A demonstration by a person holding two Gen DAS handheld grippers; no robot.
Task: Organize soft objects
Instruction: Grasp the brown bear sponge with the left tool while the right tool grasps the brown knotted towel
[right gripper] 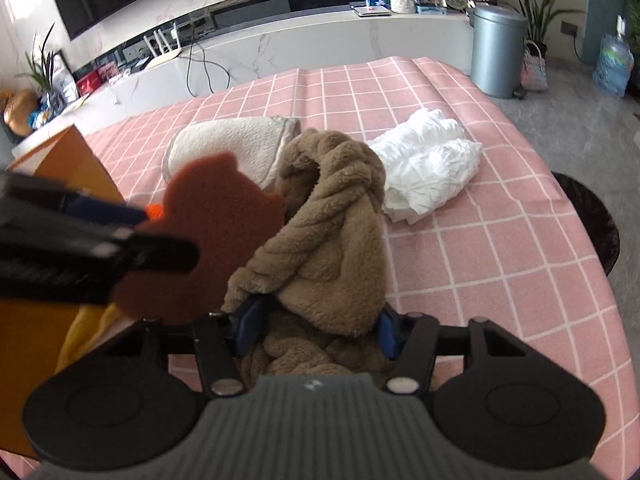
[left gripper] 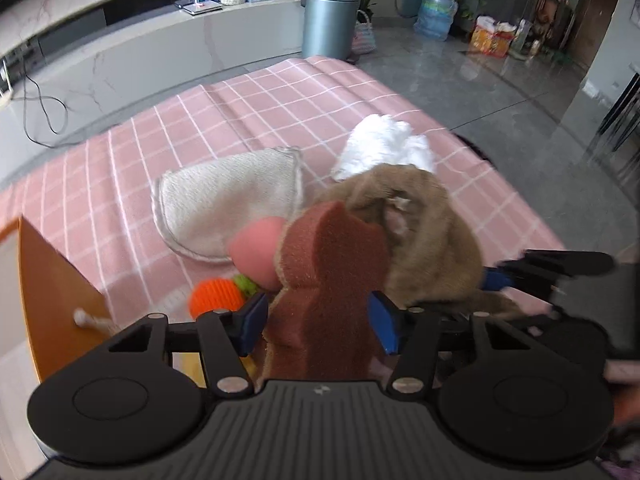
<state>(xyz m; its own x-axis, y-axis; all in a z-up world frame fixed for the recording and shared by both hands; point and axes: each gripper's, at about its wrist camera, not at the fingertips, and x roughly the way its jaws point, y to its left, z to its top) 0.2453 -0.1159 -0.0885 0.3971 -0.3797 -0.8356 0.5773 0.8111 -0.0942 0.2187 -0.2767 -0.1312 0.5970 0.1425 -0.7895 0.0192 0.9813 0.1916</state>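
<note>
From the left wrist view, your left gripper (left gripper: 318,322) is clamped on the reddish-brown bear-shaped foam sponge (left gripper: 328,280), its blue pads pressing both flanks of the foam low down. The orange box (left gripper: 56,300) stands just to the left, and that looks like the place to drop it. Carry the sponge across above the box wall before letting go, since foam springs back when released. The pink egg-shaped sponge (left gripper: 260,250), orange knitted ball (left gripper: 216,298) and cream terry cloth (left gripper: 232,204) lie on the pink checked tablecloth (left gripper: 248,112) behind it.

From the right wrist view, your right gripper (right gripper: 316,330) is pinched on the tan fleecy cloth (right gripper: 328,240), which rises in a twisted heap between the jaws (much of it is draped loosely, so it may trail). Lift it clear of the tablecloth before swinging left, and keep it off the left gripper, which crosses close beside it. The crumpled white cloth (right gripper: 428,168) sits apart to the right.
</note>
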